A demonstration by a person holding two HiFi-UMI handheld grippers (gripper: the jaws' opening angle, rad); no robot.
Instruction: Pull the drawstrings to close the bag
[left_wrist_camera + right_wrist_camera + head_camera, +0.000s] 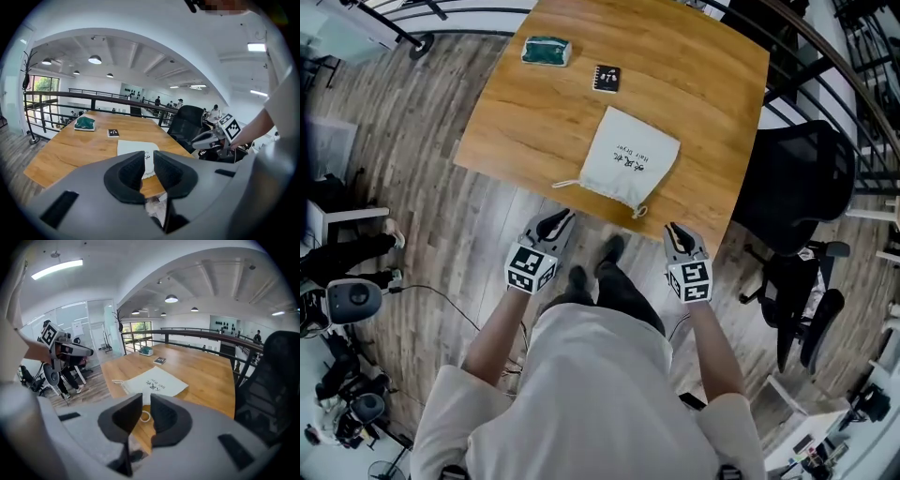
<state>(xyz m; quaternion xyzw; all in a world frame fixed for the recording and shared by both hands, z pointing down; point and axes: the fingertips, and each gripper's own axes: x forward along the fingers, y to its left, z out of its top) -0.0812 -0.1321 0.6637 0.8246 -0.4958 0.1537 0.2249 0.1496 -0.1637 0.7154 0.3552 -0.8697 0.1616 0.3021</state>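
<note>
The cloth bag point(630, 161) is looking matt and lightly creased; the wooden table point(694, 84) is showing a smooth, faintly glossy finish.

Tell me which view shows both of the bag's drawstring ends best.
Head view: the white bag lies flat, with one drawstring end and one looped end both clear at its near edge. The right gripper view shows both, the loop partly behind its fingers. The left gripper view's fingers hide that edge.

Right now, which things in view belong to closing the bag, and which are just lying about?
For the job: white bag; left drawstring; right drawstring; left gripper; right gripper.
Lying about: green pouch; black booklet; office chair.
</note>
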